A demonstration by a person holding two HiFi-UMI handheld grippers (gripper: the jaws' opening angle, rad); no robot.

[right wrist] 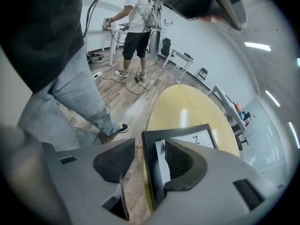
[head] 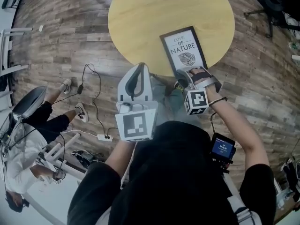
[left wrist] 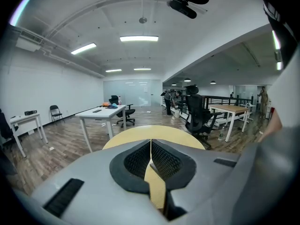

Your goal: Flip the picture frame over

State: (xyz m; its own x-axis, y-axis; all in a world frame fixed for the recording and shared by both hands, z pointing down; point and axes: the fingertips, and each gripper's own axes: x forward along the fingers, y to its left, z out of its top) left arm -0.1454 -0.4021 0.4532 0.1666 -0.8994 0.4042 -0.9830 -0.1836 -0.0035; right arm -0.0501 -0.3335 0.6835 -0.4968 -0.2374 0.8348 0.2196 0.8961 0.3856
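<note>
R tool (right wrist: 149,158): jaws wide, frame (head: 183,53) edge between, no squeeze.
L tool (left wrist: 151,159): clenched, empty.
Frame: face-up, table (head: 140,13) 5 o'clock.

Head view: from above the person, steeply down; counter (head: 140,18) at upper centre. Left gripper view: low, near level, out across the counter into the room. Right gripper view: tilted down, close on frame (right wrist: 149,158) edge. All share the counter.
</note>
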